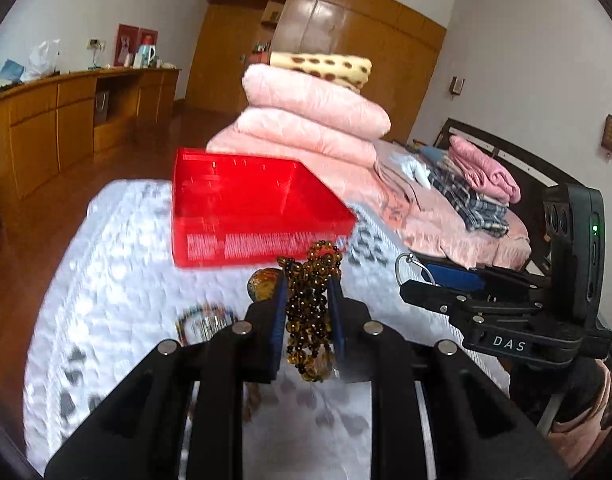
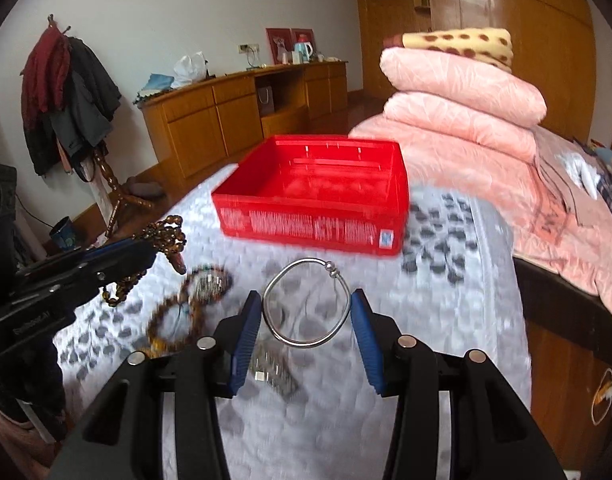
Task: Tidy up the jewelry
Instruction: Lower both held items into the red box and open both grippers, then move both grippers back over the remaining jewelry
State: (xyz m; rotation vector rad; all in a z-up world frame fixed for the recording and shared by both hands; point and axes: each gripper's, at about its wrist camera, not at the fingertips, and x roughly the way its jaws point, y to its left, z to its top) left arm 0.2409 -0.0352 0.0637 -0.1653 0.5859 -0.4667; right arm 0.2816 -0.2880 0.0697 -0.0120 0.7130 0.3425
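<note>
My left gripper (image 1: 307,280) is shut on a brown beaded necklace (image 1: 311,312), whose loops bunch above and hang below the blue pads. My right gripper (image 2: 307,300) is shut on a silver bangle (image 2: 306,304), which bows between its two pads above the bed. A red plastic box (image 2: 317,208) sits open-topped on the patterned white bedspread (image 2: 445,320), just beyond both grippers. In the left wrist view the same red box (image 1: 246,208) lies ahead and the right gripper (image 1: 417,276) reaches in from the right with the bangle (image 1: 409,268). In the right wrist view the left gripper (image 2: 154,248) holds the necklace (image 2: 166,236) at the left.
Several bead bracelets (image 2: 194,304) and a metal watch band (image 2: 274,372) lie on the bedspread below the grippers. Folded pink quilts (image 2: 461,96) are stacked behind the box. A wooden sideboard (image 2: 242,112) runs along the far wall, and a coat rack (image 2: 66,100) stands at the left.
</note>
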